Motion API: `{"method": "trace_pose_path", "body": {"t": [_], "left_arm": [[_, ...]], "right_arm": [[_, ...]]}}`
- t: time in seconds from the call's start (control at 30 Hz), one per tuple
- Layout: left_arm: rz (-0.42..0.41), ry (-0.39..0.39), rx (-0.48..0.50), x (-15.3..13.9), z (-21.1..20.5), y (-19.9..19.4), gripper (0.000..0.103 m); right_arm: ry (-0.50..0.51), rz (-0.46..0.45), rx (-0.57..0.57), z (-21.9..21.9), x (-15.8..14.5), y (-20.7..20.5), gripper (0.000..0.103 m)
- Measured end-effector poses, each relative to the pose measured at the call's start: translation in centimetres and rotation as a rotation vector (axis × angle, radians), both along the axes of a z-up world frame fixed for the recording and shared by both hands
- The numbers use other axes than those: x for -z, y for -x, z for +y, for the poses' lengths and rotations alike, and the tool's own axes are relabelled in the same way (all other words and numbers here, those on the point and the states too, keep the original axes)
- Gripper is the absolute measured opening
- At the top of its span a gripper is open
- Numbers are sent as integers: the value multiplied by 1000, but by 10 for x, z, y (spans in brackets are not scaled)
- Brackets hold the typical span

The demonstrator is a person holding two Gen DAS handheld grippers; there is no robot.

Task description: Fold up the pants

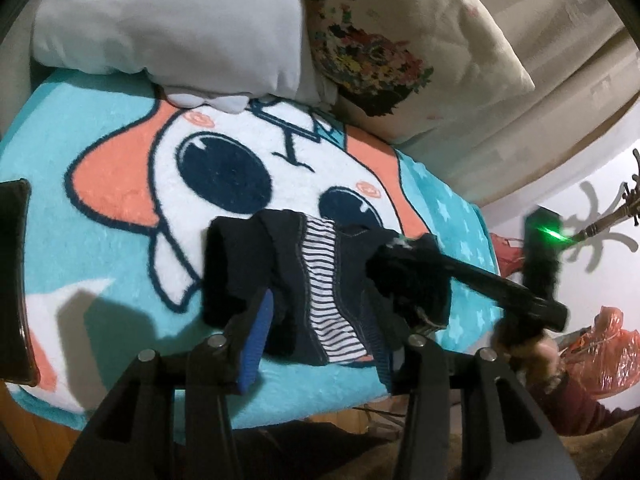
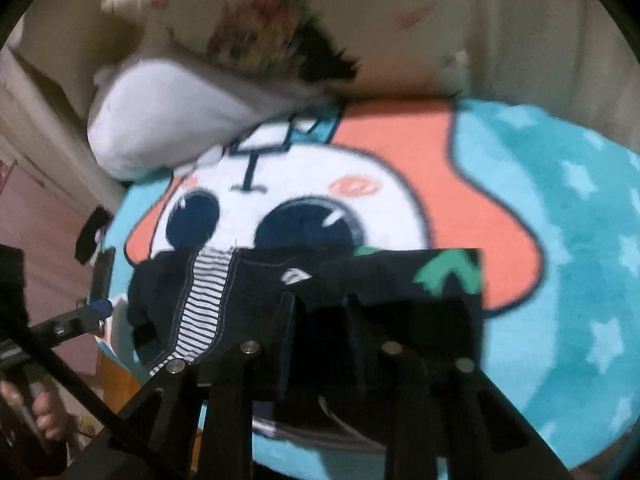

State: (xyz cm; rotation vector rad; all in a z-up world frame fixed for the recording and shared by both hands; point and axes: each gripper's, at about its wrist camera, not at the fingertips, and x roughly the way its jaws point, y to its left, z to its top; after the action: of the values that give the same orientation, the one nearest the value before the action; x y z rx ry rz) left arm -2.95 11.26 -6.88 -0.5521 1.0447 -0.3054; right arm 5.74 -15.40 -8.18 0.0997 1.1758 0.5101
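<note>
Small dark navy pants (image 1: 288, 280) with a striped lining lie bunched on a cartoon blanket (image 1: 100, 208). My left gripper (image 1: 320, 320) straddles the waistband, its fingers (image 1: 252, 320) spread wide with cloth between them. The right gripper comes in from the right in the left wrist view and reaches into the pants' right side. In the blurred right wrist view my right gripper (image 2: 320, 312) is shut on the pants (image 2: 256, 288), whose dark cloth covers its fingertips. The green print (image 2: 444, 272) shows on the lifted part.
A white pillow (image 1: 168, 24) and a floral cushion (image 1: 400, 40) lie at the blanket's far end. A dark object (image 1: 14, 280) sits at the left edge. An orange plastic bag (image 1: 604, 356) and a coat rack (image 1: 616, 212) stand off to the right.
</note>
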Motion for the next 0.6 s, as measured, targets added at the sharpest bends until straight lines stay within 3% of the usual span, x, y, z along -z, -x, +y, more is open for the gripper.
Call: {"method": "trace_pose_path", "body": {"t": [0.07, 0.1, 0.17, 0.3, 0.47, 0.6], "left_arm": [[-6, -1, 17, -3, -6, 0, 44], [-8, -1, 25, -3, -9, 0, 44], [-13, -10, 36, -6, -12, 2, 44], [-32, -41, 47, -13, -15, 8, 46], [-21, -30, 31, -9, -9, 8, 46], [-10, -24, 11, -6, -8, 5, 46]], "right_arm": [[-20, 18, -21, 13, 10, -4, 33], [-53, 52, -32, 19, 18, -9, 41], [-94, 96, -25, 18, 23, -13, 42], [-310, 94, 8, -17, -14, -5, 44], [-145, -23, 26, -15, -34, -3, 44], [-107, 44, 5, 15, -7, -4, 44]]}}
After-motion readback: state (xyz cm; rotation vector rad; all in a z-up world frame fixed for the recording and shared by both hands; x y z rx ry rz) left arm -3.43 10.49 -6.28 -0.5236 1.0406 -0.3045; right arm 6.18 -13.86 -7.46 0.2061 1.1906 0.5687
